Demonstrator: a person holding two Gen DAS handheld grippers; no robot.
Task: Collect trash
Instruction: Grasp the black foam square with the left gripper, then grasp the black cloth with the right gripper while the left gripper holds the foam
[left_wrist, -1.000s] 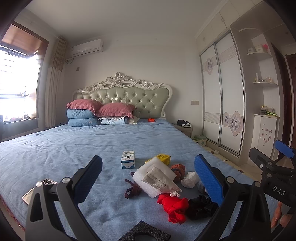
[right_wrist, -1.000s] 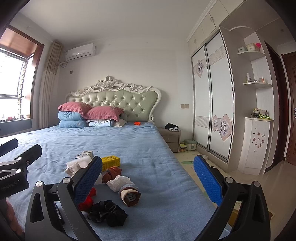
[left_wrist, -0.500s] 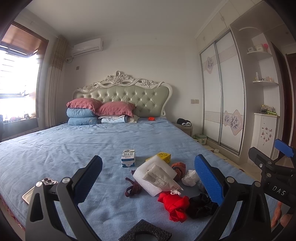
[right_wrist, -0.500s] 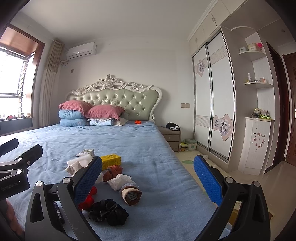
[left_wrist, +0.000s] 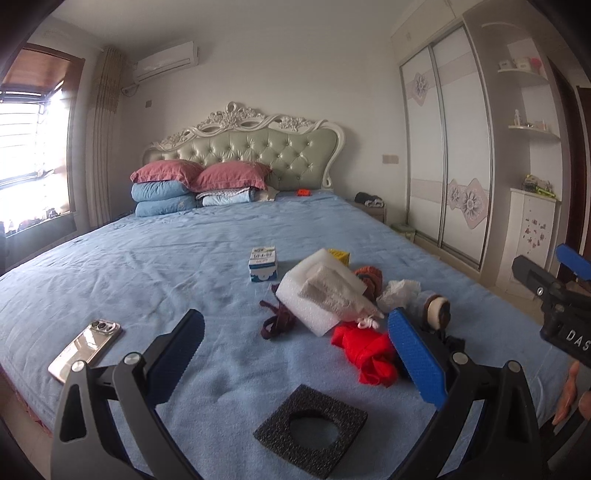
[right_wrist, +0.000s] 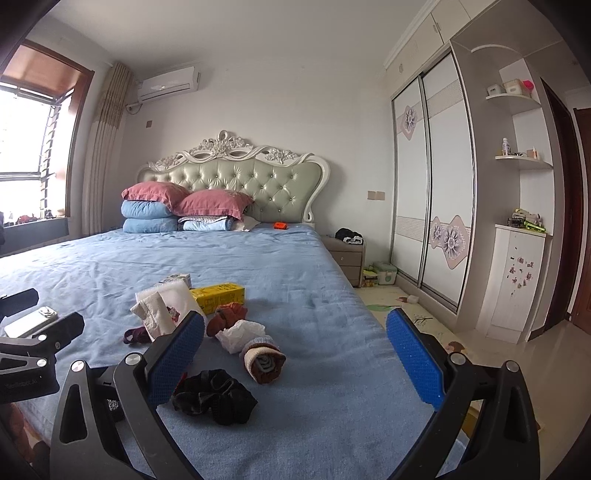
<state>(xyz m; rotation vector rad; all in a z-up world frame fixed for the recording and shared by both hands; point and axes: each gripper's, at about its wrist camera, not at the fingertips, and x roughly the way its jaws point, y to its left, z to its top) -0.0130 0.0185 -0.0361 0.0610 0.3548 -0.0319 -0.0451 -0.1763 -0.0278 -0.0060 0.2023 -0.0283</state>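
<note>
A bedroom with a tufted green headboard holds a wide bed under a blue cover, and the clutter to be sorted sits near its foot, with the white foam block as the middle of the heap. Far to the left of the foam block a phone lies flat, well apart from the rest, probably set aside as no trash. Just behind the block stands a small blue-and-white carton; a dark red strip of cloth lies against its left edge. In front of it, nearer the cameras, lies a black foam square with a round hole. To its right come a crumpled white tissue, a rolled sock and black cloth. The left gripper and right gripper both hover over the foot of the bed with fingers spread wide and empty, seemingly choosing a first piece.
</note>
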